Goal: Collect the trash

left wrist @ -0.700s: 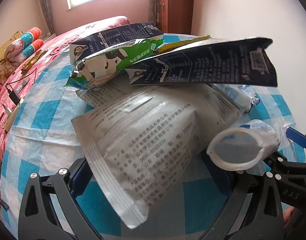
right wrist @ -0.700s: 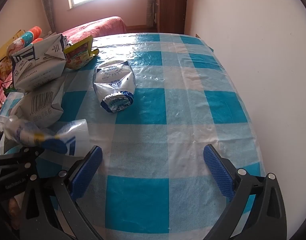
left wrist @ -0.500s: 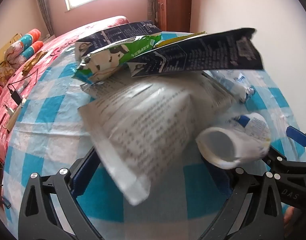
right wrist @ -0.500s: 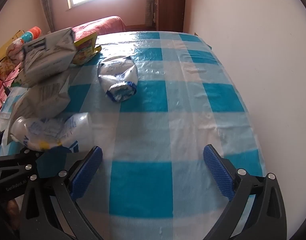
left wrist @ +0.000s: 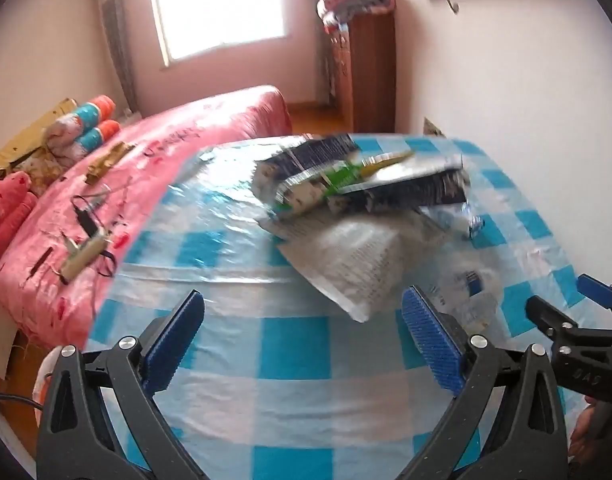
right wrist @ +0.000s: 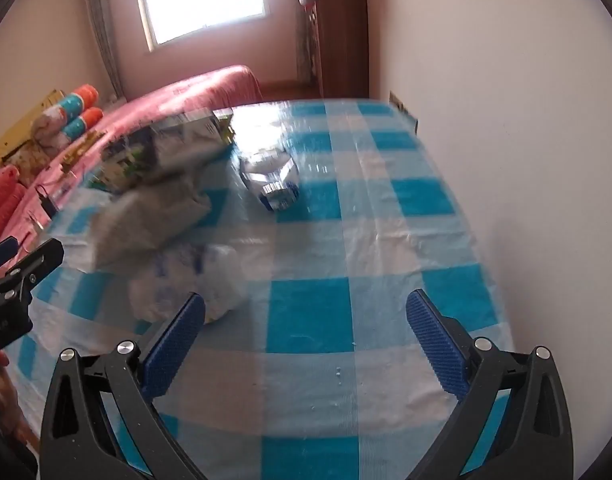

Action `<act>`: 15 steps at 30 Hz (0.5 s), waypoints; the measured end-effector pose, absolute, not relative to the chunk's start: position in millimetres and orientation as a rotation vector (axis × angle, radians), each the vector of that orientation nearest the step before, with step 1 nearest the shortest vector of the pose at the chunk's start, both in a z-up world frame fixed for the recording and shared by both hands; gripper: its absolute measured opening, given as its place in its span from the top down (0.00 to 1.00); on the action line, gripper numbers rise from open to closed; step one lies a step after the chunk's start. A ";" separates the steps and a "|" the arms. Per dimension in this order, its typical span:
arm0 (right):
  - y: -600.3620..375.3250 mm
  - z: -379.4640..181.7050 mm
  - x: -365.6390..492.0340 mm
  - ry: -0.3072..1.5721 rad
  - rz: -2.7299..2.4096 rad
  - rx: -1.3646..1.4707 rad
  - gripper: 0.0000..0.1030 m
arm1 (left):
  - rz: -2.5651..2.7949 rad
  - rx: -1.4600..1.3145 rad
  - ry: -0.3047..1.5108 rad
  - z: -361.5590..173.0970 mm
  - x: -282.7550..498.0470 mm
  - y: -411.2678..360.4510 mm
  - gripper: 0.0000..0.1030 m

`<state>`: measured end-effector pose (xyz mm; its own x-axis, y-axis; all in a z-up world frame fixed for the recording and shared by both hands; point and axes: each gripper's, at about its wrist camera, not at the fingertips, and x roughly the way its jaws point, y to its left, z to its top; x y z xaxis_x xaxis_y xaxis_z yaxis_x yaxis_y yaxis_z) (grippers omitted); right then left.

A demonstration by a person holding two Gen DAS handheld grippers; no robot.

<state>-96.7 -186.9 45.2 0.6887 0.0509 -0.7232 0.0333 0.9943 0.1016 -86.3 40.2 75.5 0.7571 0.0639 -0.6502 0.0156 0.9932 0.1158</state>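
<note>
A heap of trash lies on the blue-and-white checked table (left wrist: 265,344): a big white printed bag (left wrist: 358,256), dark and green wrappers (left wrist: 346,180) on top, and a crumpled clear bottle (left wrist: 470,296) at its right. In the right wrist view the heap (right wrist: 157,208), the clear bottle (right wrist: 193,280) and a silver-blue pouch (right wrist: 271,176) show. My left gripper (left wrist: 301,344) is open and empty, short of the white bag. My right gripper (right wrist: 306,344) is open and empty over bare cloth, right of the bottle.
A pink bed (left wrist: 105,200) with cables and small items runs along the table's left side. A white wall (right wrist: 506,120) borders the table's right edge. A wooden cabinet (left wrist: 366,76) stands at the back.
Both grippers have pulled back and risen from the heap. The white bag, which lay between my left fingers, and the clear bottle now lie farther ahead on the table.
</note>
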 end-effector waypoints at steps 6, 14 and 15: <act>-176.2 89.0 -122.0 0.701 0.026 0.095 0.04 | 0.065 0.093 0.648 103.0 -114.5 64.7 0.03; -154.0 131.0 -144.9 0.615 0.086 0.073 0.04 | 0.115 0.078 0.592 124.6 -137.4 88.4 0.03; -150.7 134.8 -148.0 0.608 0.095 0.077 0.04 | 0.119 0.077 0.587 126.6 -139.2 90.2 0.03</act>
